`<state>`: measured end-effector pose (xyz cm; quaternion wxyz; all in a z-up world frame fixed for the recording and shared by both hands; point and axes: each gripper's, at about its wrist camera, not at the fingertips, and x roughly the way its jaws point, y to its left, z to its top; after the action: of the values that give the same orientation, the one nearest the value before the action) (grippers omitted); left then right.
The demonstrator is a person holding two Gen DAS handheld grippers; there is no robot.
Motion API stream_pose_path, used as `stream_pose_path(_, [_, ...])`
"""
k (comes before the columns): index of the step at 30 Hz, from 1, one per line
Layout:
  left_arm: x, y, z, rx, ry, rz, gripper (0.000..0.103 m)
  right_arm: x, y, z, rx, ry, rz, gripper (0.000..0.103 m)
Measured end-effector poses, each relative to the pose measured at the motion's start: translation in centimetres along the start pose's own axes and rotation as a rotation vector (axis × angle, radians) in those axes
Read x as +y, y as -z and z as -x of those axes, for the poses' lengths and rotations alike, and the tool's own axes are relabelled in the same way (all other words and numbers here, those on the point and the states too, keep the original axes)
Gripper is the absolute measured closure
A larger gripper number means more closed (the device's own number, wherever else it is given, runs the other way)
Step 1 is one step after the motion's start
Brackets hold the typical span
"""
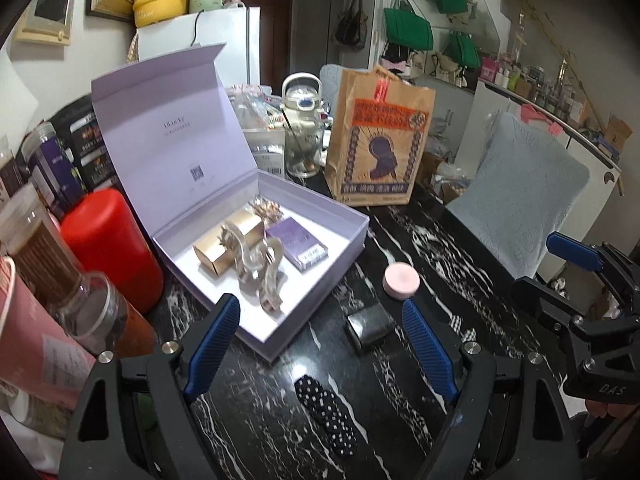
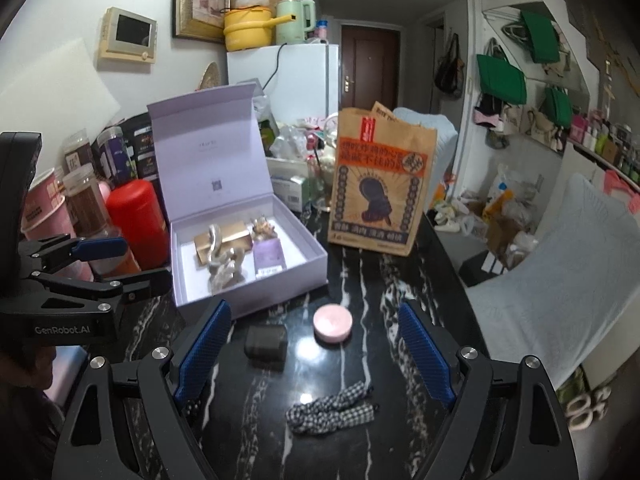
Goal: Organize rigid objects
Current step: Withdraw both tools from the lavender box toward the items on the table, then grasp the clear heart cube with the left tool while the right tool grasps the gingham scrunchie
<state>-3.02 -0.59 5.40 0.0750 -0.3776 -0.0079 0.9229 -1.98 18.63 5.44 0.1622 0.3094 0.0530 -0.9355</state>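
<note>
Both my left tongs (image 1: 320,344) and right tongs (image 2: 312,348) hang released. Only my left view shows the dotted clip (image 1: 326,416); the right shows a checked bow (image 2: 332,406). Pink tin (image 2: 333,323) sits beside the box (image 2: 280,280), table (image 2: 400,280) bare around it.

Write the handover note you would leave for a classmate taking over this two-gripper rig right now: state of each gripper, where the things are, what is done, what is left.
Left gripper: open, empty, above the table.
Right gripper: open, empty, above the table.
Lilac box: lid up, on the black marble table. Already inside: gold box, silver claw clip, purple card pack.
Still on the table: pink round case, small dark case, gingham bow, polka-dot clip.
Left, likely: put the loose pieces in the box; the pink case is nearest the right gripper.
</note>
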Motion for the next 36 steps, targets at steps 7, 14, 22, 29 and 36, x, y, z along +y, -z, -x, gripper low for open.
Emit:
stream_pose_path(7, [-0.1, 2.0, -0.3, 0.025, 0.045, -0.002, 0.019, 0.1, 2.4, 0.0, 0.009, -0.011, -0.023, 0.017])
stream_pose_path(14, [-0.2, 3.7, -1.3, 0.071, 0.056, -0.007, 0.019, 0.0, 4.9, -0.6, 0.047, -0.046, -0.058, 0.017])
stream_pose_path(22, [0.0, 5.2, -2.8, 0.101, 0.094, 0.013, 0.019, -0.8, 7.5, -2.4, 0.125, -0.067, -0.112, 0.017])
stream_pose_path(29, [-0.8, 6.2, -4.6, 0.131, 0.112, -0.012, 0.02, -1.3, 8.5, -3.9, 0.153, -0.04, -0.117, 0.017])
stream_pose_path(36, [-1.3, 6.3, -6.9, 0.171, 0.128, -0.037, 0.02, -2.0, 9.4, -5.7, 0.209, -0.043, -0.144, 0.017])
